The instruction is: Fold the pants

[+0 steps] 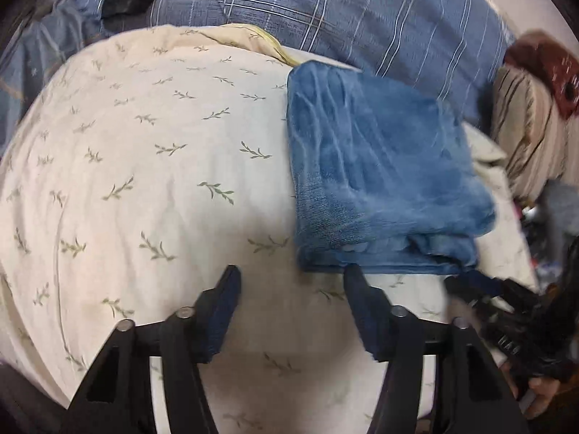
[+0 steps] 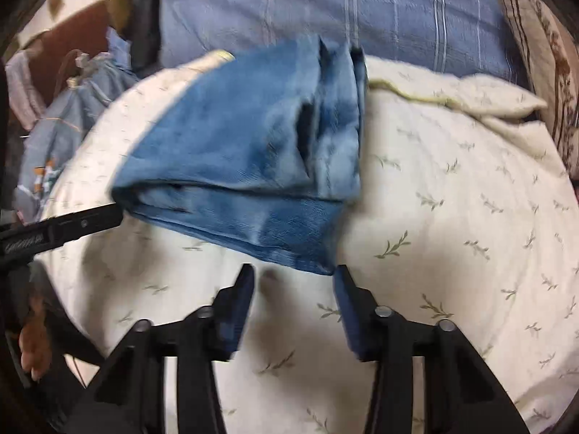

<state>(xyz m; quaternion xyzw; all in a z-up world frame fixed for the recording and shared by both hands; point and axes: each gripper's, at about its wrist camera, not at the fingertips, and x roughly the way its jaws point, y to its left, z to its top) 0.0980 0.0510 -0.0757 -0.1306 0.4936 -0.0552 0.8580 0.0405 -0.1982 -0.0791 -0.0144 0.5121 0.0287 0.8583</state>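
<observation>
Pants (image 1: 380,166) soft faded denim; bedsheet (image 1: 152,166) matt printed cotton, creased.

Both wrist cams look steeply down, close over the bed (image 1: 152,152). Left one has the folded jeans (image 1: 380,181) to its right, right one sees them up-left; both share those.

The folded pants (image 1: 383,177) lie on the bedspread (image 1: 152,166), before the pillows (image 1: 325,3).
</observation>
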